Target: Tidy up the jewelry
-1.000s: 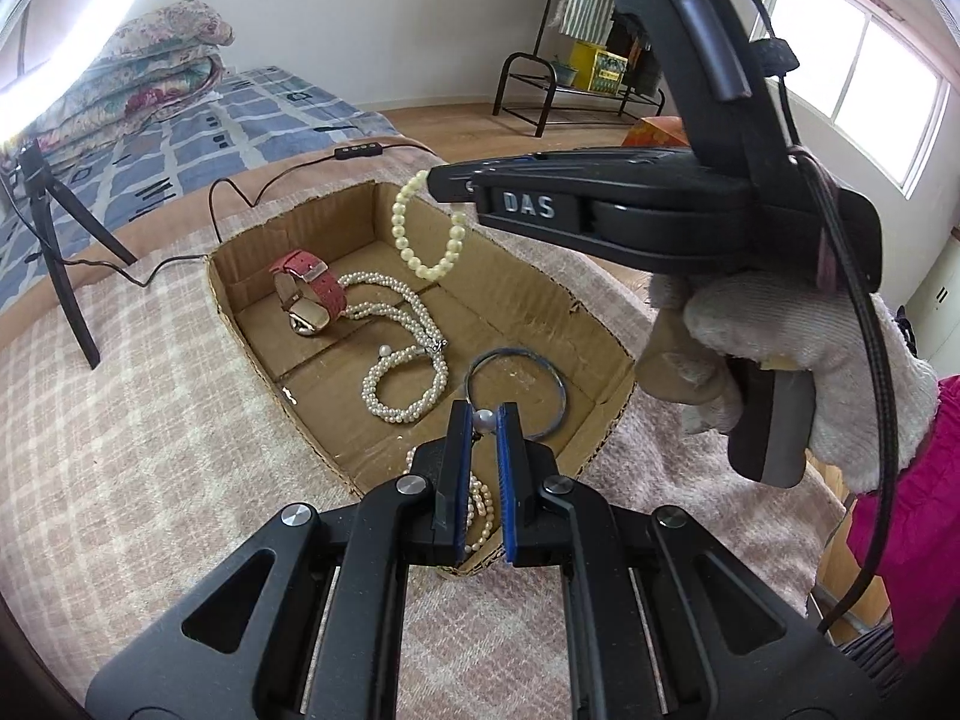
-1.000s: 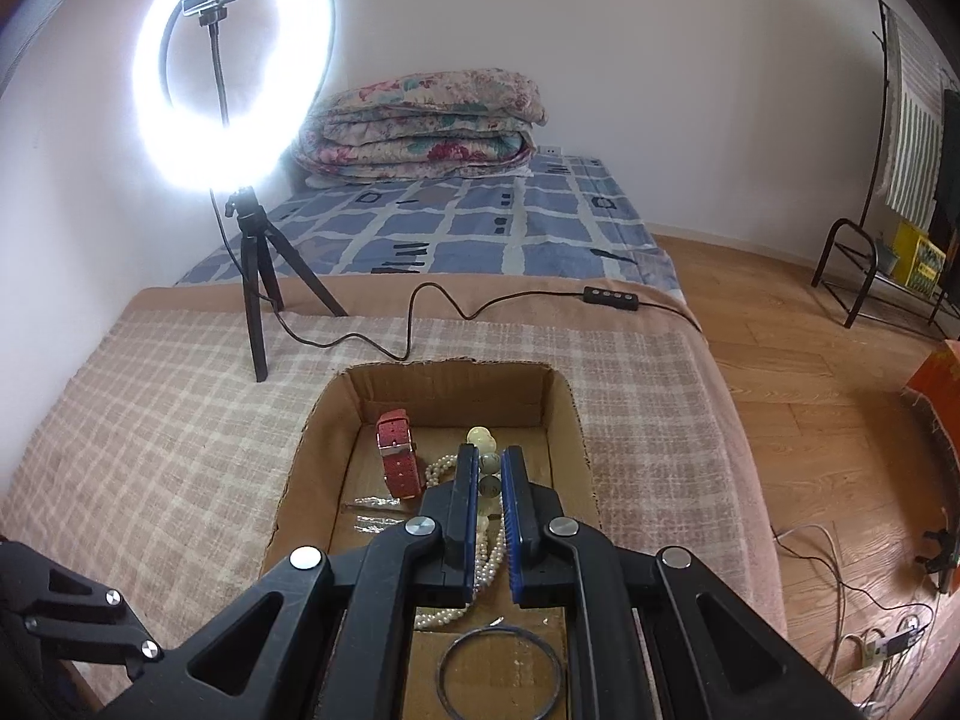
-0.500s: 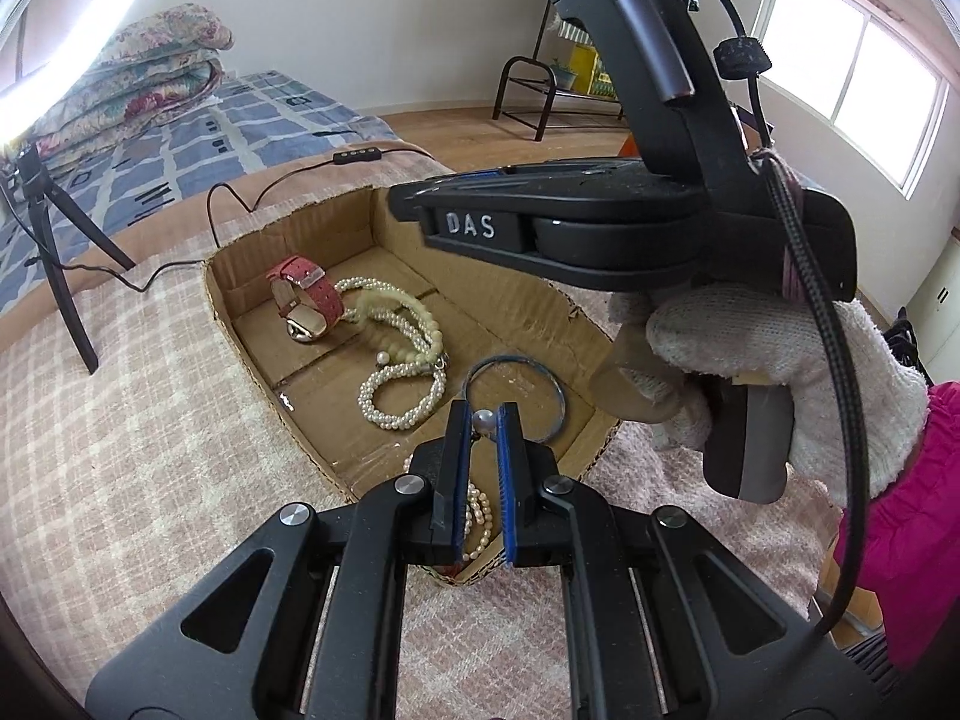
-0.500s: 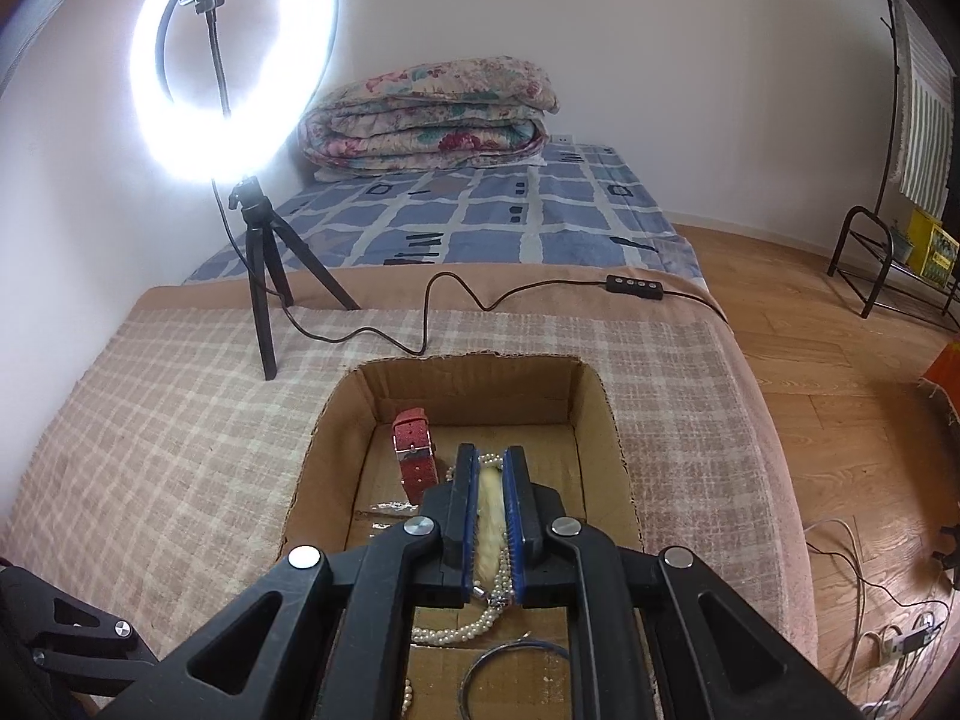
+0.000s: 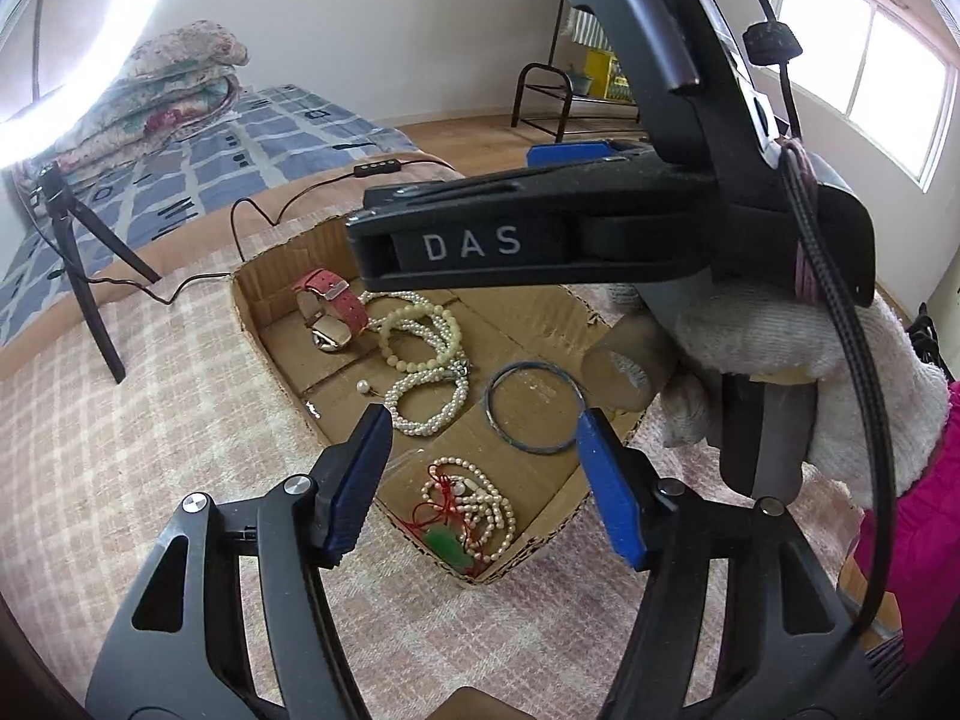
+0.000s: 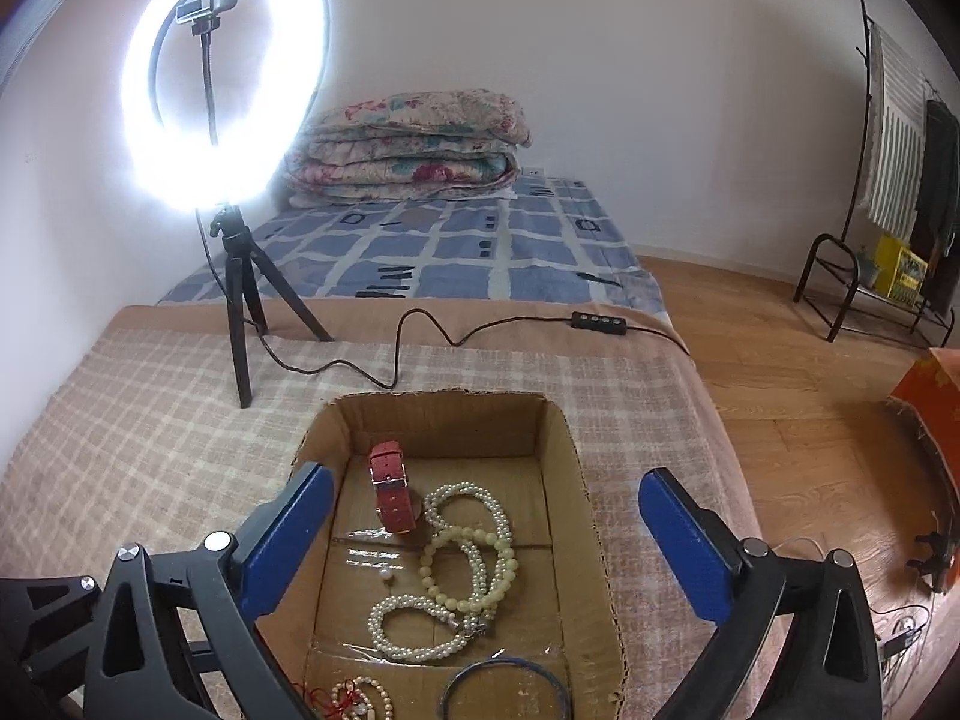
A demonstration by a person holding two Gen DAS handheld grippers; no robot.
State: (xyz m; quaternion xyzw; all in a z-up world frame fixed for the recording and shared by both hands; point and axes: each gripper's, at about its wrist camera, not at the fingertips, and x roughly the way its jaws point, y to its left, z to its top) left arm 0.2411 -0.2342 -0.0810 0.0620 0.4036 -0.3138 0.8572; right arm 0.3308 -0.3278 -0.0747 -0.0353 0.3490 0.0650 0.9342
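Both pairs of tongs hang spread and empty over the shallow cardboard box sitting on the checked woven blanket. The left tongs hover above a knotted little heap of small pearls with red cord and a green stone; a thin dark bangle lies just ahead of them. Ahead of the right tongs a chunky cream bead bracelet lies draped over a looped pearl strand, beside a red leather-strap watch. I'd worry about snagging: pinching one strand could drag its neighbours along, and the lone loose pearl might roll off unnoticed.
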